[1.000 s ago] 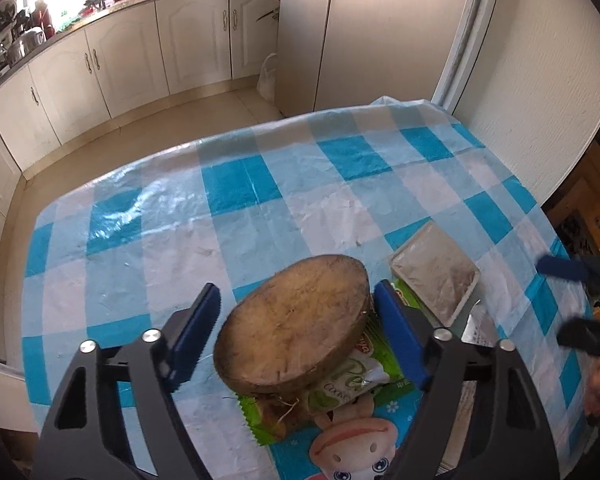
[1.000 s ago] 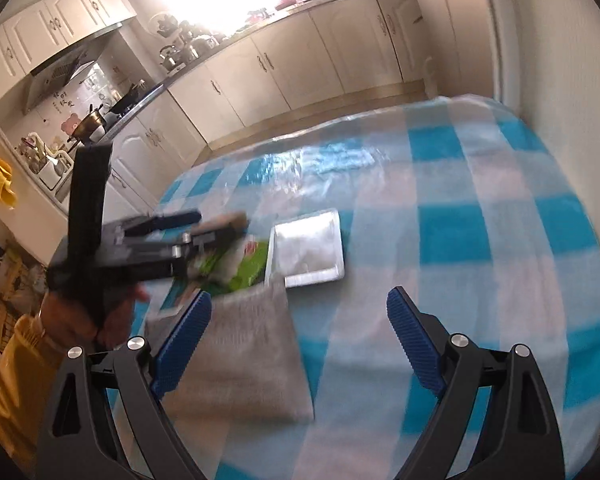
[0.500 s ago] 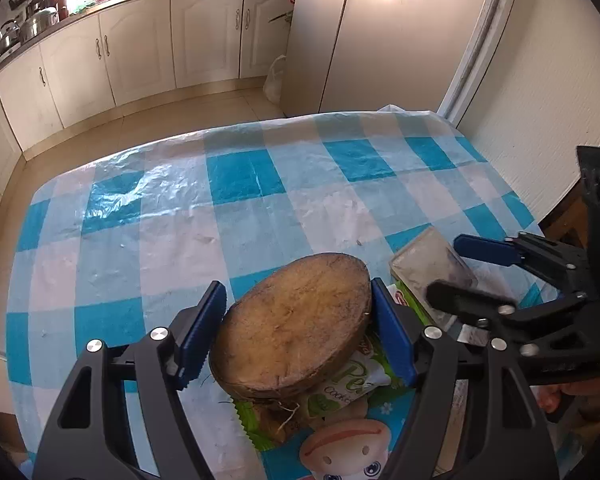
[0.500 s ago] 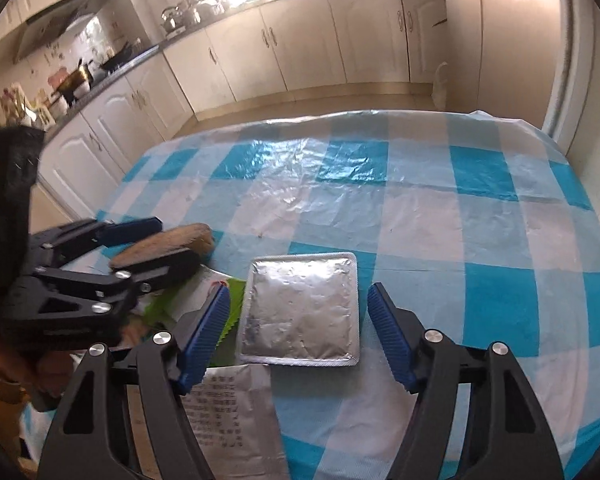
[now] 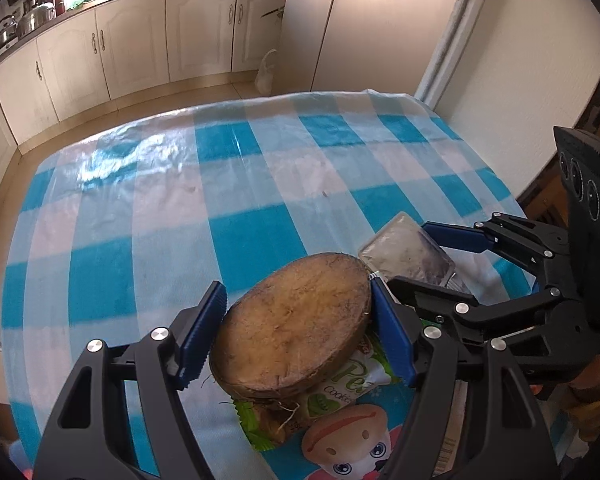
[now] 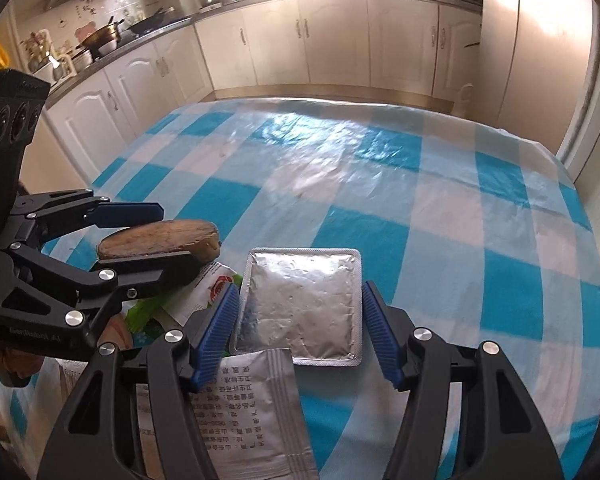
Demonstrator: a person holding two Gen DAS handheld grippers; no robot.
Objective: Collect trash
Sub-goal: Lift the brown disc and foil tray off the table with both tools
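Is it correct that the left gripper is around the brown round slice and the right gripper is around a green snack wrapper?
Not quite. In the right wrist view the right gripper brackets the silver foil packet, not a green wrapper. The left gripper is indeed around the brown round slice.

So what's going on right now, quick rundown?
Left gripper open around the brown disc. Right gripper open, straddling the foil pack. Printed sachet overlaps the pack's near edge.
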